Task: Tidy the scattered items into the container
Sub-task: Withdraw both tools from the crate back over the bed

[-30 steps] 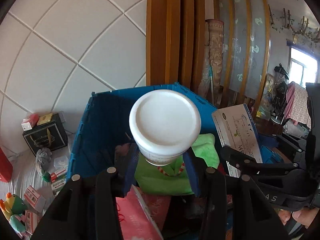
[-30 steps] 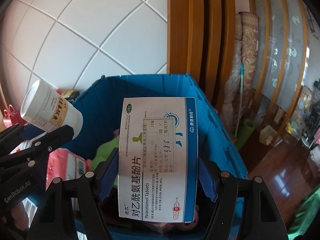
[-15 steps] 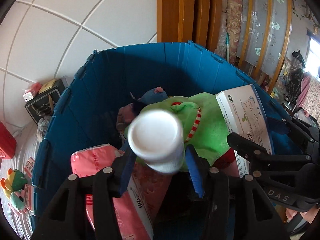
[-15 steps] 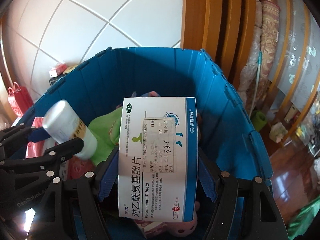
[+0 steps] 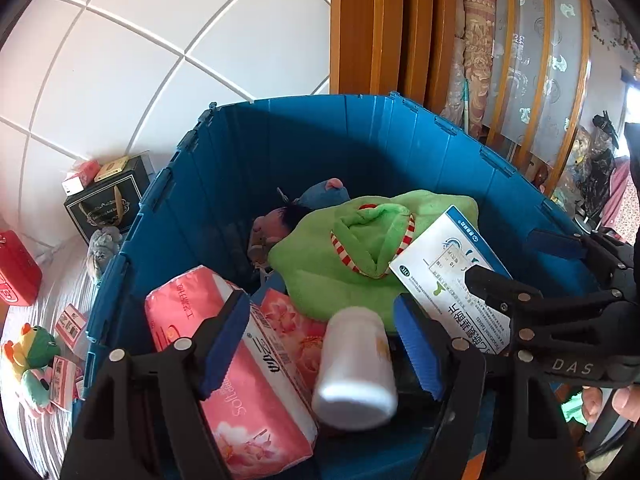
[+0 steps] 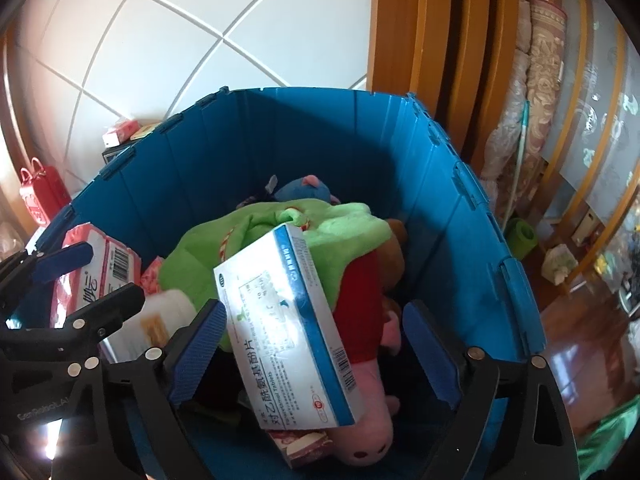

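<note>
Both grippers hover over the blue crate (image 5: pixel 304 140) (image 6: pixel 320 132). My left gripper (image 5: pixel 320 348) is open; the white pill bottle (image 5: pixel 354 368) is loose between its jaws, tilted over the pink tissue packs (image 5: pixel 240 360). It also shows in the right wrist view (image 6: pixel 156 328). My right gripper (image 6: pixel 316 344) is open; the white and blue medicine box (image 6: pixel 288 332) is loose and tilted against the green plush (image 6: pixel 256 248). The box also shows in the left wrist view (image 5: pixel 444 276).
The crate also holds a blue plush (image 5: pixel 320 196), a pink plush (image 6: pixel 368 412) and a red item (image 6: pixel 360 304). Outside at left lie a black gift bag (image 5: pixel 104 204), a red bag (image 5: pixel 16 268), a frog toy (image 5: pixel 32 360) and small boxes (image 5: pixel 68 324).
Both grippers tilted down over the crate and opened. The bottle and the medicine box left the jaws and dropped toward the contents.
</note>
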`<state>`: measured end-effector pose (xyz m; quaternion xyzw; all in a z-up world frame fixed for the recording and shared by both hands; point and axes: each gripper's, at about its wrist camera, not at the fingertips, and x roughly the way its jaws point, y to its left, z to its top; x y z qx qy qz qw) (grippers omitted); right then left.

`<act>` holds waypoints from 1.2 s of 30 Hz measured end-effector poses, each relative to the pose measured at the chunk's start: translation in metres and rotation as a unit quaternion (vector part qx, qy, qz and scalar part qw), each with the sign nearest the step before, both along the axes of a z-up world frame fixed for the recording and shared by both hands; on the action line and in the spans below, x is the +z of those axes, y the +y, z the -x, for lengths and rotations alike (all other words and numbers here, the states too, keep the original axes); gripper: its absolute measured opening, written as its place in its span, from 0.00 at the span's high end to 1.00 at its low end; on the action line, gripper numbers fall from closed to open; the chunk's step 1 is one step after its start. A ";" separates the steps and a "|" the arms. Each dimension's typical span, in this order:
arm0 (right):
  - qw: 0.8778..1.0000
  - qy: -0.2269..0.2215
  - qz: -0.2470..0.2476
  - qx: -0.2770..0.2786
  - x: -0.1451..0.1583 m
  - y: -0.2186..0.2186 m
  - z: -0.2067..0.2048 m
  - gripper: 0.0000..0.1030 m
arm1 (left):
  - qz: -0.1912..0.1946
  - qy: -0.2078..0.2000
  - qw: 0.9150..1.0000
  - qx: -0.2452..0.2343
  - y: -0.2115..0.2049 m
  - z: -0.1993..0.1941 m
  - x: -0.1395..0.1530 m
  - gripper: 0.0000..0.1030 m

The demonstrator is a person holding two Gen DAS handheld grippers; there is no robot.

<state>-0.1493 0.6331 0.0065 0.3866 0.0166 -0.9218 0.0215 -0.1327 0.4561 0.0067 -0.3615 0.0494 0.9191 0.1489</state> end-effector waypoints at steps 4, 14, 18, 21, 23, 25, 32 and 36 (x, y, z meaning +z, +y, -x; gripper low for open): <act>1.000 0.021 0.003 -0.001 0.008 0.002 -0.016 0.00 | -0.007 0.013 1.000 0.004 -0.006 -0.010 0.006 0.28; 0.997 0.069 0.010 0.014 0.032 -0.008 -0.056 0.00 | -0.018 0.043 0.999 0.024 -0.024 -0.032 0.019 0.28; 0.996 0.082 0.011 0.033 0.039 -0.023 -0.061 0.00 | -0.025 0.053 0.997 0.047 -0.043 -0.041 0.024 0.28; 0.994 0.089 0.013 0.054 0.043 -0.042 -0.063 0.00 | -0.031 0.062 0.995 0.069 -0.065 -0.050 0.027 0.28; 0.993 0.093 0.014 0.068 0.045 -0.058 -0.063 0.00 | -0.035 0.070 0.993 0.084 -0.083 -0.055 0.031 0.28; 0.992 0.096 0.016 0.079 0.048 -0.076 -0.064 0.00 | -0.041 0.079 0.991 0.101 -0.104 -0.060 0.034 0.28; 0.985 0.127 0.022 0.116 0.061 -0.155 -0.072 0.00 | -0.053 0.097 0.983 0.148 -0.201 -0.075 0.036 0.28; 0.981 0.132 0.043 0.135 0.060 -0.216 -0.072 0.00 | -0.049 0.084 0.981 0.170 -0.269 -0.078 0.027 0.28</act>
